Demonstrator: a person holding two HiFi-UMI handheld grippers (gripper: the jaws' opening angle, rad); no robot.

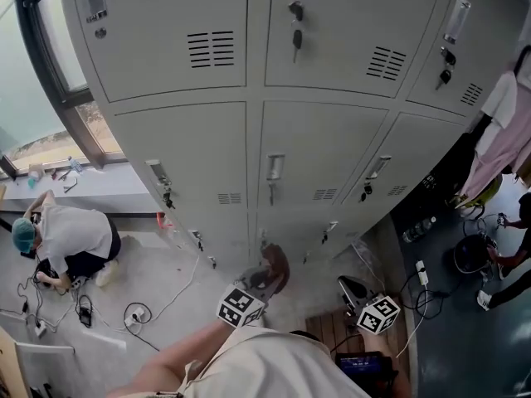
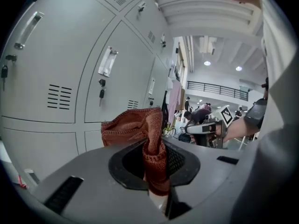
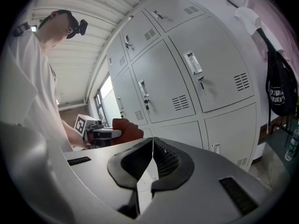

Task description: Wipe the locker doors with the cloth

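lowest in the frame, left gripper (image 2: 156,171) pinched tight on the rust-red cloth (image 2: 135,127), bunched up near the bottom doors, contact not clear. beside it, right gripper (image 3: 152,164) closed flat on nothing. further up, locker doors (image 1: 187,152) with handles (image 1: 275,172) and hanging keys (image 1: 296,33). likely to snag the loose weave on a key or handle mid-swipe and drag it from the jaws; could also knock a key with the idle gripper.

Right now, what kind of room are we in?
Probably a locker room or changing area inside a big work hall: a wall of grey metal lockers, clothes hanging beside them, and cables on the concrete floor.
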